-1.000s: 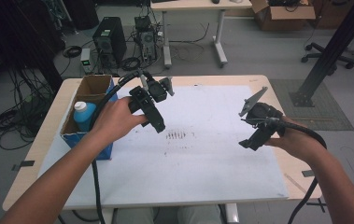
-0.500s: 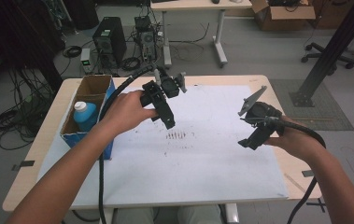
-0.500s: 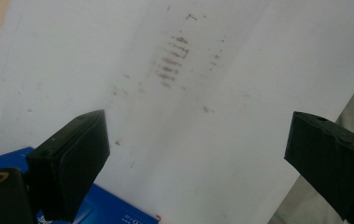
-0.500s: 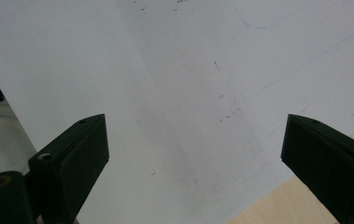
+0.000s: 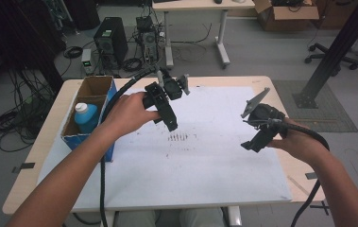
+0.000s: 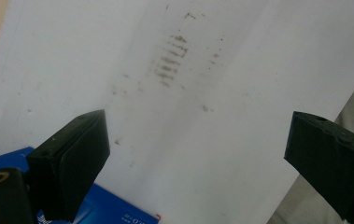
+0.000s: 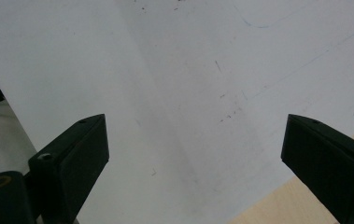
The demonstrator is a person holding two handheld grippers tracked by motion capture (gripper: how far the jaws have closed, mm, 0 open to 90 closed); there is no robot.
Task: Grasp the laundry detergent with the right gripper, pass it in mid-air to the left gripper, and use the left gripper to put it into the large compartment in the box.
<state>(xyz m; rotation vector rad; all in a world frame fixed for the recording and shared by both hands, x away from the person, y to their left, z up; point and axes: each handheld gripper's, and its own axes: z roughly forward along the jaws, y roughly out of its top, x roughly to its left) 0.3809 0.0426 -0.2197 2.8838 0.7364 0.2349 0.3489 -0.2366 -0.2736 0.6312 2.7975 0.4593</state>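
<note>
Grippers number two, each carried in one hand above a table [image 5: 35, 156] on which a single white sheet [image 5: 205, 165] is spread. One left gripper [image 5: 169, 120] is held over the sheet's far-left part, near a patch of dark smudges [image 5: 179, 137] that lies just beyond its tips in the high view; its two black jaws are seen spread wide in the left gripper view, with nothing between them but the sheet [image 6: 240, 93] and the smudges [image 6: 170, 58]. One right gripper [image 5: 254, 144] is held over the sheet's right edge, well apart from the left one; its two jaws are likewise spread wide in the right gripper view, with bare sheet [image 7: 165, 79] between them and a strip of the wooden tabletop [image 7: 277, 207] shown at the lower right. Nothing is pinched by either gripper. One open cardboard box [image 5: 94, 87] with blue outer walls is set at the table's left edge, beside the sheet. One blue bottle [image 5: 87, 118] with a white cap is stood upright in its nearer part; the farther part is seen bare. A blue corner of the box [image 6: 114, 210] is seen below the left gripper's jaws.
</note>
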